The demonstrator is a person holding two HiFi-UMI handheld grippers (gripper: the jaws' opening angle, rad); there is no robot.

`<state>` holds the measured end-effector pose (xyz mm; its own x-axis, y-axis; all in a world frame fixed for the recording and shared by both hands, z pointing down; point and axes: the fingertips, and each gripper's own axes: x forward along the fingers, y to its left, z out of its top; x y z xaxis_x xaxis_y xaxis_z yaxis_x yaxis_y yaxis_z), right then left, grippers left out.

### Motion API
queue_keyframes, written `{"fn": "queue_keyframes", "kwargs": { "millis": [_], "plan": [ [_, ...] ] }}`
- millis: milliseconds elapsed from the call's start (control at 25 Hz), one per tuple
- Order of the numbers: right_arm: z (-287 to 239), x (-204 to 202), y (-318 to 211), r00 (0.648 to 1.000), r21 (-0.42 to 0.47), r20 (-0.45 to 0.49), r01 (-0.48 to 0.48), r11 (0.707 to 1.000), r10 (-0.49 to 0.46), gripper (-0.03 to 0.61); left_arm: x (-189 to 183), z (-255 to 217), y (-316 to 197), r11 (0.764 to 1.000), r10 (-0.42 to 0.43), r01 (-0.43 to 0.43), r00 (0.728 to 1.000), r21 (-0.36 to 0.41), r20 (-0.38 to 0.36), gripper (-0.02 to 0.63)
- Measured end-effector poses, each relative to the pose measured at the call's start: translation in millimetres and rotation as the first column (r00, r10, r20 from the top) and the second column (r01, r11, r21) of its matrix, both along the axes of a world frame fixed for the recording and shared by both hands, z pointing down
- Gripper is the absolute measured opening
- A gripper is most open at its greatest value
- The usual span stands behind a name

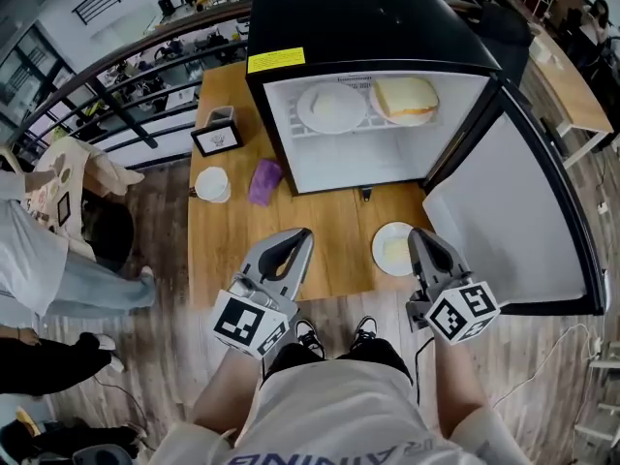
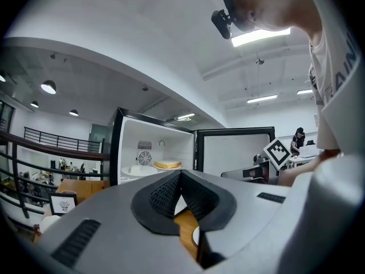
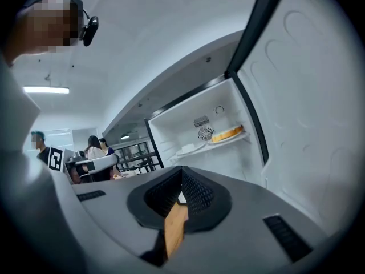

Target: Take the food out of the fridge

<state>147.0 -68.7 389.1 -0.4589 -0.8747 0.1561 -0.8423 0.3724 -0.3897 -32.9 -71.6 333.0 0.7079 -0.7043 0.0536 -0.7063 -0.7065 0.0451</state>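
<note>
Standing on a wooden table (image 1: 225, 260), the open fridge (image 1: 368, 17) fills twelve o'clock; plank floor (image 1: 174, 356) lies at six, where left gripper (image 1: 301, 234) and right gripper (image 1: 418, 234) hang clenched, empty.

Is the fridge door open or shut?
Open: the door is swung wide to the right, and a plate shows inside.

Yellow label (image 1: 275, 60) on fridge (image 1: 368, 27) top: print too small to read. Framed card (image 1: 216, 139) on table (image 1: 329, 231) — likewise illegible. Purple object (image 1: 264, 181) just beside fridge, kind unclear. White plate (image 1: 391, 250) partly covered by right gripper (image 1: 418, 233). Bystander (image 1: 39, 250) — cut off at left edge.
</note>
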Motion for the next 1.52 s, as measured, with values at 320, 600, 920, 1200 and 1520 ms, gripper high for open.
{"fn": "queue_keyframes", "kwargs": {
  "millis": [320, 600, 920, 1200, 1520],
  "plan": [
    [-51, -21, -15, 0.999, 0.092, -0.03, 0.037, 0.995, -0.034, 0.021, -21, -21, 1, 0.998, -0.043, 0.044, 0.999, 0.038, -0.028, 0.009],
    [-52, -30, -23, 0.998, 0.088, -0.033, 0.057, 0.994, -0.054, 0.02, -28, -24, -2, 0.998, -0.054, 0.056, 0.998, 0.041, -0.037, 0.008],
    [-53, -26, -31, 0.999, 0.077, -0.023, 0.047, 0.996, -0.046, 0.021, -31, -25, -7, 0.996, -0.074, 0.076, 0.996, 0.04, -0.05, 0.008],
    [-51, -37, -42, 0.998, 0.049, 0.013, 0.067, 0.997, -0.067, 0.021, -37, -25, -5, 0.995, -0.083, 0.085, 0.996, 0.046, -0.046, 0.008],
    [-45, -70, -97, 0.987, -0.066, 0.148, 0.074, 0.995, -0.063, 0.036, -55, -19, 2, 0.992, -0.123, 0.124, 0.991, 0.029, -0.048, 0.008]
  ]
}}
